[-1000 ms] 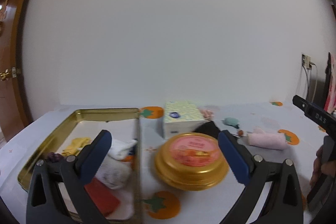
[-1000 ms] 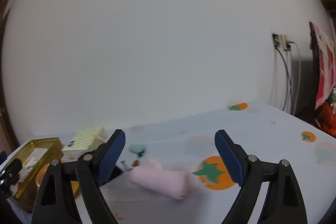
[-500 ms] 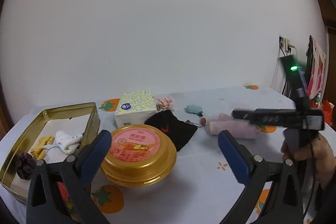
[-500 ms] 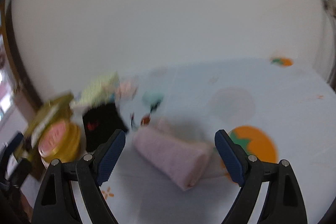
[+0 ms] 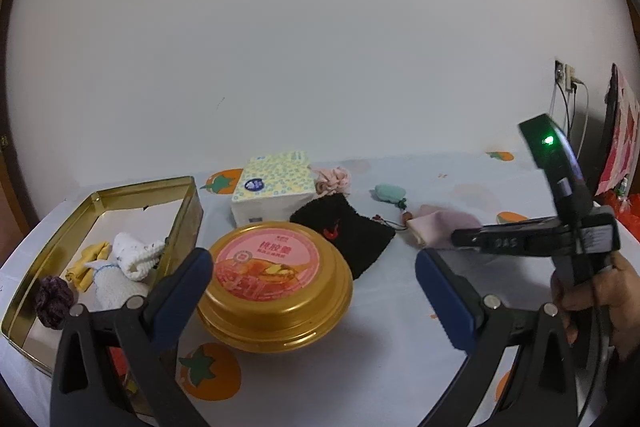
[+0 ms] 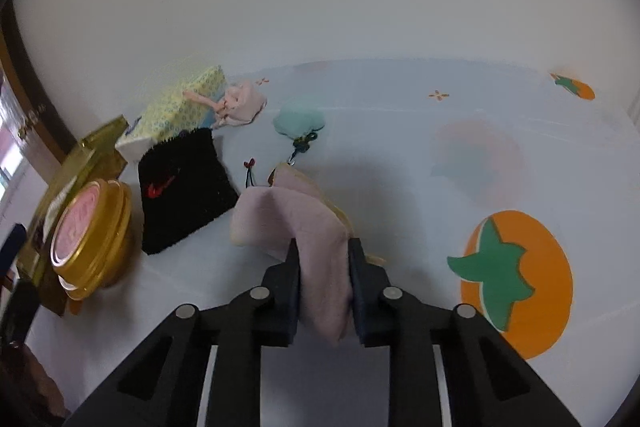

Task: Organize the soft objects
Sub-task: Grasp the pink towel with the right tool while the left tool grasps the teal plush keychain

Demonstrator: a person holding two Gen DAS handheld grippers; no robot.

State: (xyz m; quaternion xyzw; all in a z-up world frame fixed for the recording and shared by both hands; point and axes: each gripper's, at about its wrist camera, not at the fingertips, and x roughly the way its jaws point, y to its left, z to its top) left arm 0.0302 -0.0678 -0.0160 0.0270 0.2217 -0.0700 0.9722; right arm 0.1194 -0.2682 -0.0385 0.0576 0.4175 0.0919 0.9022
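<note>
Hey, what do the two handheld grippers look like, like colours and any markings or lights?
Both are black plastic clamp-style frames with silver rivets at the joints. The left gripper has dark blue pads on its fingers. The right gripper has a raised black housing with a small green light, embossed lettering too blurred to read on one arm, and a black cable running down by the hand.

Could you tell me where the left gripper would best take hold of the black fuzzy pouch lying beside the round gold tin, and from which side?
Probably by the black pouch's free corner on the side facing away from the gold tin, coming from above. It lies flat and limp on the tablecloth, its near end tucked against the tin, so a downward pinch there should bunch the fabric.
</note>
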